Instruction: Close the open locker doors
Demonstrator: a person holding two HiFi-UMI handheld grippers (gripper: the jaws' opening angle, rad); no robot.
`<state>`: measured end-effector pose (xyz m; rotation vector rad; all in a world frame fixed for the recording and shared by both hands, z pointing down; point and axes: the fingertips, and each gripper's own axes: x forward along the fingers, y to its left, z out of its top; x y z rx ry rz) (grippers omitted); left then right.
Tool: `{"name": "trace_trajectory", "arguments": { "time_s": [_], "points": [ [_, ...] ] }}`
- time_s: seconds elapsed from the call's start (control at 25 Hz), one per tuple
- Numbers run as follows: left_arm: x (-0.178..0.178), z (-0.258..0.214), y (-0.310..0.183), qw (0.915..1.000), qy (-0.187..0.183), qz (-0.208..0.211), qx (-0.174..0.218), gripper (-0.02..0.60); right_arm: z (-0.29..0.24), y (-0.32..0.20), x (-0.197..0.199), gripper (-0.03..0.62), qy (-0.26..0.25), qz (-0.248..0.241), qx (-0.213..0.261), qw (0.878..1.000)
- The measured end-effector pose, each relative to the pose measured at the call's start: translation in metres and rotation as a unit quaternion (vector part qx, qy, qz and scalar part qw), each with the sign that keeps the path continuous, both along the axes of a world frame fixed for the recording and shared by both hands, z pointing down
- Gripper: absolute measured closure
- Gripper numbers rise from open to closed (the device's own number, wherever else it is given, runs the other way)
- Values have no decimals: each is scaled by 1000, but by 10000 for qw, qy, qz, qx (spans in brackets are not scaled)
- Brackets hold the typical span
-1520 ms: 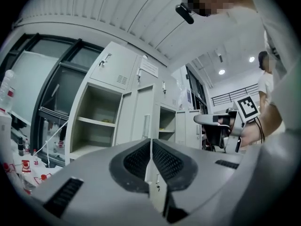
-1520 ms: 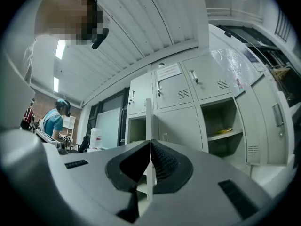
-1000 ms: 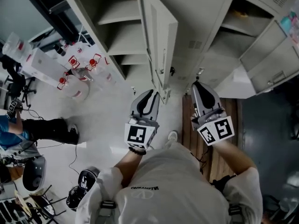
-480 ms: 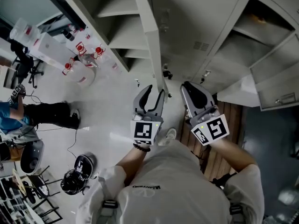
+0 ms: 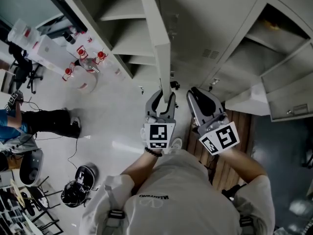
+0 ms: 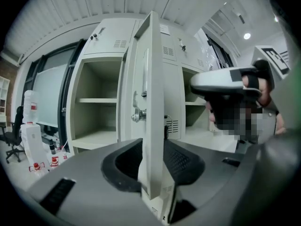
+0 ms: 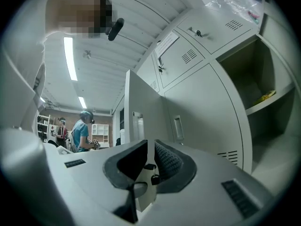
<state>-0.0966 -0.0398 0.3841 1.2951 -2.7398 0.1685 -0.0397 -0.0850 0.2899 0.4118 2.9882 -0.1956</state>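
Note:
A pale grey locker door [image 5: 163,48] stands open, edge-on to me, in front of a shelved locker [image 5: 122,31]. My left gripper [image 5: 164,94] straddles the door's free edge [image 6: 153,88]. Its jaws are closing, and both pads [image 6: 181,161] touch the door's faces. A latch [image 6: 137,115] shows on the door's left face. My right gripper [image 5: 195,92] hangs just right of that door, before a closed locker door [image 5: 210,18]. Its jaws [image 7: 149,147] are opening with a narrow gap and grip nothing; a small black latch [image 7: 153,177] shows beyond them. More open lockers [image 5: 261,43] stand at the right.
A seated person [image 5: 39,126], white cartons with red marks [image 5: 80,62] and a helmet [image 5: 76,192] occupy the floor at the left. A wooden platform [image 5: 242,131] lies under the right lockers, where another open door [image 5: 288,99] juts out. A person [image 7: 81,134] stands far off.
My left gripper has moved right and forward onto the open door's edge, and its jaws have spread round it. The right gripper has drifted slightly left.

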Motion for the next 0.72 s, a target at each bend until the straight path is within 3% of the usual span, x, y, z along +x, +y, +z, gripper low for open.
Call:
{"name": "trace_trajectory", "arguments": {
  "time_s": [0.08,0.44,0.72],
  "points": [
    [0,1,2,9999,-45,82,-54,488,-7,10,-3,534,-95,-190,34,9998],
    [-30,-3,65,9976,-68,682,121,491,-34,94,-47,457,-218,-1930,-14,9810],
    [-83,-7,117,9944,-168,1027,156,499,-32,163,-105,445,-47,-2369,268,9711]
  ]
}}
